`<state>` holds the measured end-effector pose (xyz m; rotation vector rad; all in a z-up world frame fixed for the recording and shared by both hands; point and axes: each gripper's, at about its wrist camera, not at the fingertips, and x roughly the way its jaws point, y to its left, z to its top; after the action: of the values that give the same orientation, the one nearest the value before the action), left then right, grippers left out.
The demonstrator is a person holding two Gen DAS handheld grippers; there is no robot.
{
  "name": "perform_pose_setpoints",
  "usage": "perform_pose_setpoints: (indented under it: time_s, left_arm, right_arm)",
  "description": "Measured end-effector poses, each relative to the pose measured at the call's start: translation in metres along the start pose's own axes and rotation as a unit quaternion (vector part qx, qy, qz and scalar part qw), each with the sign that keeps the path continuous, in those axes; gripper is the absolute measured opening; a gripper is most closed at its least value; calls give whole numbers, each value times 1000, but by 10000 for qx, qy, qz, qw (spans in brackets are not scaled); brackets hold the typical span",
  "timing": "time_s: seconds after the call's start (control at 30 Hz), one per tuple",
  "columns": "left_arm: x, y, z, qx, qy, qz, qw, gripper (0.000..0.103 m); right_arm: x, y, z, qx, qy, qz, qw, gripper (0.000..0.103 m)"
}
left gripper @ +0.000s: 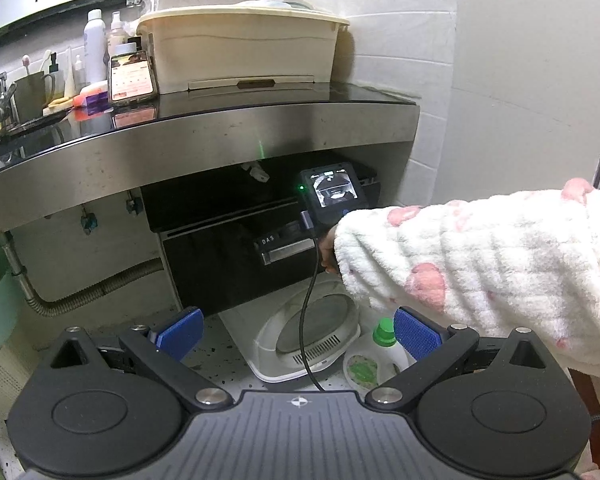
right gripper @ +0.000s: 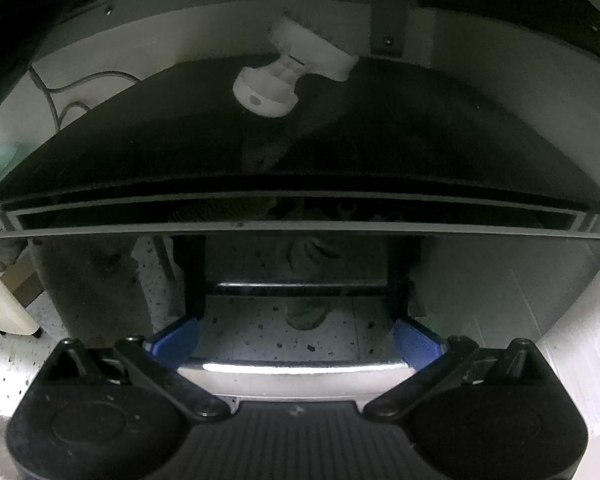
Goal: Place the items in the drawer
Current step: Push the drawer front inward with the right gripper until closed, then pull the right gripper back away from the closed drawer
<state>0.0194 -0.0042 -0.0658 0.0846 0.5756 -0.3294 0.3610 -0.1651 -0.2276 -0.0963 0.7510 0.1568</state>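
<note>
- Drawer (left gripper: 236,256): black, glossy front, mounted under the steel counter (left gripper: 204,136). Pulled out only a crack; in the right wrist view a narrow dark slot (right gripper: 300,210) shows along its top edge.
- Contents through that slot: too dark to identify, just faint shapes.
- Drawer handle (right gripper: 296,368): chrome bar, bottom of the front panel, sits between the right gripper's blue pads.
- Right gripper (right gripper: 296,340): jaws spread wide, one pad on each side of the handle span, nothing clamped. Whether it touches the handle I cannot tell.
- In the left wrist view the right gripper's body with its small lit screen (left gripper: 334,190) is right at the drawer front; fluffy white-and-pink sleeve (left gripper: 480,272) reaches in from the right, hand mostly hidden behind the cuff.
- Left gripper (left gripper: 298,332): fingers apart, empty, held back from the cabinet, pointing at the drawer and floor.
- Cream plastic bin (left gripper: 244,52) on the counter, clear lidded box stacked inside it; box contents not readable.
- Phone (left gripper: 132,76) leans against the bin, screen on. Bottles, a cup and toothbrushes sit further left near the tap.
- Floor under the drawer: white round-topped appliance (left gripper: 312,336), green-capped bottle (left gripper: 384,344) just beside it.
- White sensor-like fitting (right gripper: 288,76) hangs under the counter above the drawer unit.
</note>
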Motion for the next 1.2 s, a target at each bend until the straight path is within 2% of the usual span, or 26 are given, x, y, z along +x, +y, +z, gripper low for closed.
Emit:
perform_pose_setpoints:
  time_s: [0.4, 0.6, 0.83, 1.03, 1.2]
  left_arm:
    - [12, 1, 1, 38, 199, 96, 9997, 103]
    - [20, 1, 8, 86, 161, 120, 9998, 103]
    - [26, 11, 15, 24, 183, 193, 9996, 103]
    - [33, 24, 23, -34, 115, 455, 9989, 103]
    - [35, 32, 33, -96, -23, 477, 9988, 103]
  right_arm:
    - [-1, 5, -13, 19, -369, -2, 9993, 103]
    - [-7, 7, -25, 0, -550, 7, 9985, 103]
    - [-6, -2, -17, 52, -519, 159, 9985, 103]
    - [-34, -8, -16, 29, -788, 442, 9959, 103]
    - [-78, -5, -24, 74, -828, 311, 9961, 103]
